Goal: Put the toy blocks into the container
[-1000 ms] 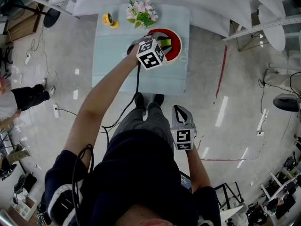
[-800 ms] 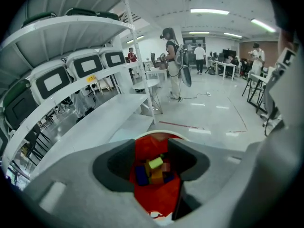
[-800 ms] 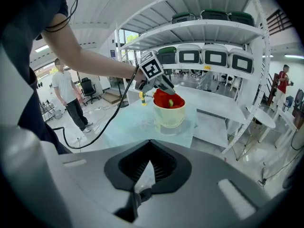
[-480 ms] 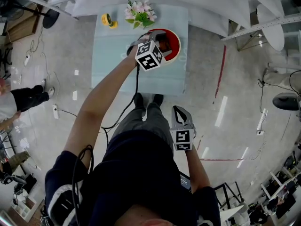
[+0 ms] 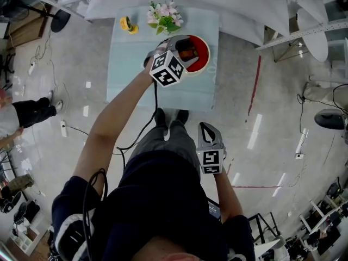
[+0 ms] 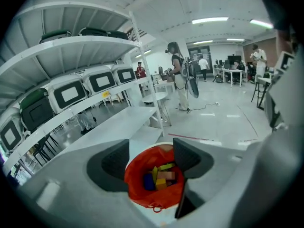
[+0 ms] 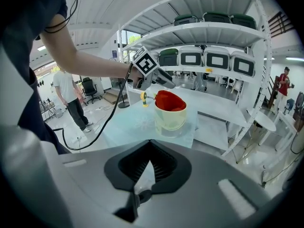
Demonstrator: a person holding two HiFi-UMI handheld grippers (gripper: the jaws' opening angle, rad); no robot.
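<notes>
Head view, far left of the pale blue table (image 5: 130, 72): yellow tape roll (image 5: 127, 24), standing well apart from the other items. Next along the back edge: bunch of pink flowers (image 5: 165, 16)

Left gripper (image 5: 184, 49) hangs over the container (image 5: 205, 52), tilted downward. Its jaws stand apart, having just been opening, and nothing sits between the pads (checked in the left gripper view). That view looks straight down into the container mouth

Container is pale-walled with a red liner (image 6: 137, 175) folded over its rim, set on the right half of the table. The toy blocks (image 6: 160, 177) lie at the bottom of it: yellow, blue, green and a pinkish one, touching in a heap

Right gripper (image 5: 206, 128) is off the table, held low near the person's body. Jaws together at the tips, empty
</notes>
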